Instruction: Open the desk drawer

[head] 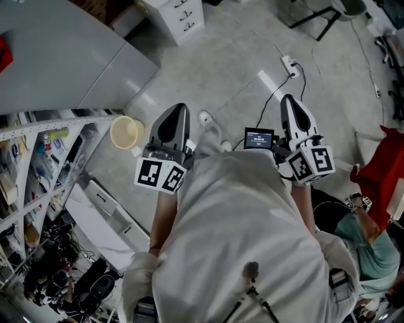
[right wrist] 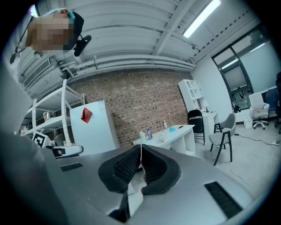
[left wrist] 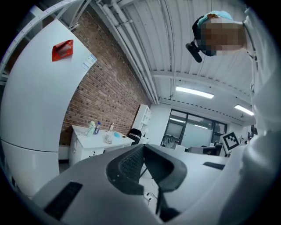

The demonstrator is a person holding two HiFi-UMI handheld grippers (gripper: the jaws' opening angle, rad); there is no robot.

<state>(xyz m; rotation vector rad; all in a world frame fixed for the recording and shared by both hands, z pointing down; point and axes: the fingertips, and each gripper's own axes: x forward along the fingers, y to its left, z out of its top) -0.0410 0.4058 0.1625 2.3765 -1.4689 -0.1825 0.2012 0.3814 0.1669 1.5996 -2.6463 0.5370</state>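
The white desk [head: 183, 16] with its stacked drawers stands far ahead at the top of the head view. It also shows in the left gripper view as the desk [left wrist: 94, 141] against the brick wall, with bottles on top. The right gripper view has the desk [right wrist: 175, 132] in the distance too. My left gripper [head: 179, 107] and right gripper [head: 288, 98] are held out level in front of the person's body, well short of the desk. Both the left gripper [left wrist: 143, 147] and the right gripper [right wrist: 141, 147] have their jaws pressed together with nothing between them.
A large white cabinet [head: 57, 57] with a red tag fills the upper left. Below it is a shelf rack [head: 38, 164] and a pale bucket [head: 126, 131]. A power strip with cable [head: 289, 63] lies on the floor. Another person [head: 372, 246] sits at the lower right. Grey chair [right wrist: 221, 136].
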